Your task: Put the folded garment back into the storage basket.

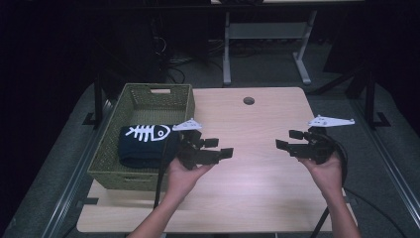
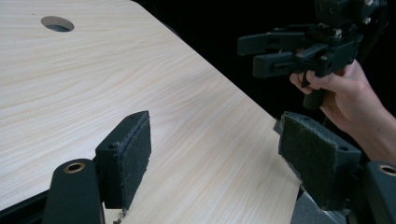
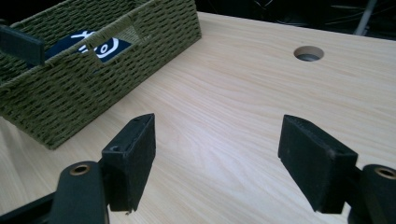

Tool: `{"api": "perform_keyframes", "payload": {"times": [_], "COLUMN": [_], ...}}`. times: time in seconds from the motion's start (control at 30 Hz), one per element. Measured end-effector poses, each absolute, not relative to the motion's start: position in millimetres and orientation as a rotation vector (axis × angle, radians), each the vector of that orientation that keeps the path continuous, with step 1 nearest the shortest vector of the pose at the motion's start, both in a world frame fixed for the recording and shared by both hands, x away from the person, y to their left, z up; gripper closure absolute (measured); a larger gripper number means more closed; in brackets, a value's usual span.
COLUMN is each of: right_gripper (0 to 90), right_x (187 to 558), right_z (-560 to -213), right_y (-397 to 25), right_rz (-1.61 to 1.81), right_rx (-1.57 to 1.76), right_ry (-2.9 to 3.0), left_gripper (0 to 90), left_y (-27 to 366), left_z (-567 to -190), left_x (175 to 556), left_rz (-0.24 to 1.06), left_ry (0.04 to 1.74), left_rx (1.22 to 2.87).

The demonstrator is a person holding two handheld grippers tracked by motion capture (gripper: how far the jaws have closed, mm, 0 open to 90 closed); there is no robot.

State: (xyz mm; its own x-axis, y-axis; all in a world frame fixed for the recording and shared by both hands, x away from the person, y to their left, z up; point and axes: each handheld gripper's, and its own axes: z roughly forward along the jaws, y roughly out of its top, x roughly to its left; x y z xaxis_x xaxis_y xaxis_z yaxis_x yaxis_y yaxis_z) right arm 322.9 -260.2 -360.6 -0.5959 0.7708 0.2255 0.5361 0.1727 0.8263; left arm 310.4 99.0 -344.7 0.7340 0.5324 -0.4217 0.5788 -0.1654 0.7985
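Bare table (image 1: 257, 148) between both tongs — basket (image 1: 148, 101) at left edge.

I take this for a lab or office workroom: my counter (image 1: 257, 188) is a pale desk top with a cable hole (image 1: 248, 100), standing on grey carpet (image 1: 277, 69). Behind it I see a second desk's white metal legs (image 1: 226, 49), loose cables (image 1: 173, 62) and dark stands (image 1: 369, 89).
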Motion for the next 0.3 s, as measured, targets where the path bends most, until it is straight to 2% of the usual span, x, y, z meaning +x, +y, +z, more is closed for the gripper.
{"api": "perform_keyframes", "payload": {"times": [0.3], "right_gripper": [27.4], "right_x": [305.2], "right_z": [-372.8], "right_y": [-286.3], "right_rz": [1.36], "right_rx": [1.316], "right_ry": [2.154], "left_gripper": [25.2], "left_y": [85.9], "left_z": [-357.4], "left_x": [297.2], "left_rz": [-0.066], "left_ry": [0.828], "left_rx": [1.85]}}
